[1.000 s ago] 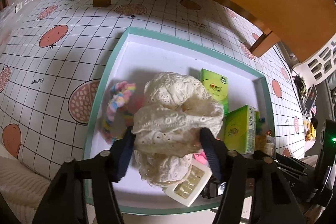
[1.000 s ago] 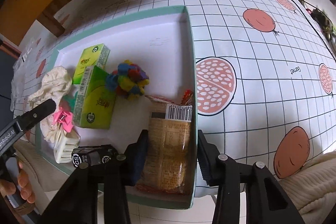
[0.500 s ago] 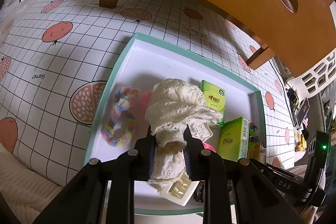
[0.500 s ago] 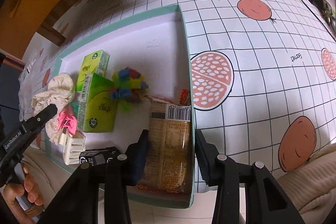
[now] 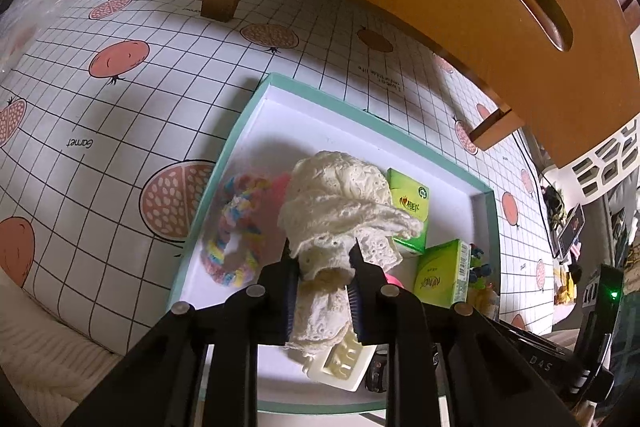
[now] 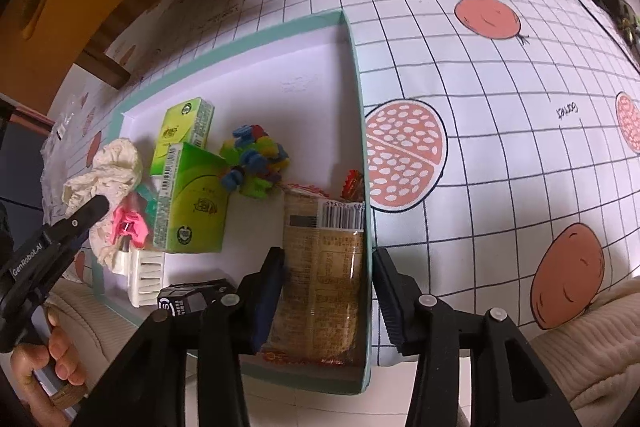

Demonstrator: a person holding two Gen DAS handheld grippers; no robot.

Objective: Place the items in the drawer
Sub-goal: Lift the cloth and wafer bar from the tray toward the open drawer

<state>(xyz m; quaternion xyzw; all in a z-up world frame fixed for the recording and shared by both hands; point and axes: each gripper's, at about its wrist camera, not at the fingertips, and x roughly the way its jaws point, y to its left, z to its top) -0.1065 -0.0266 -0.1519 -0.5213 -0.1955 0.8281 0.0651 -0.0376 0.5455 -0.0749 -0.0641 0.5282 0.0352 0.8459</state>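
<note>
- The left tongs (image 5: 323,281) have just squeezed in and now pinch the cream lace cloth (image 5: 340,203) in its middle. The cloth bunches up above the tips and hangs below them.
- The cloth is over the near-left part of the white tray with the teal rim (image 5: 256,95), above a white hair clip (image 5: 340,367) and a pink thing.
- Hold the cloth firmly but gently. It is soft and can slip out or snag on the clip.
- Lift it straight up first, I think, so nothing comes along with it.
- The right tongs (image 6: 328,291) have just opened a bit. They sit around the brown snack packet (image 6: 324,267) at the tray's right wall, and one finger is outside the wall.
- The pads do not seem to press the packet, so it rests in the tray.
- Keep the right tongs away from the green tissue packs (image 6: 188,203) and the colourful scrunchie (image 6: 256,159).
- No drawer is in sight, so move slowly.
</note>
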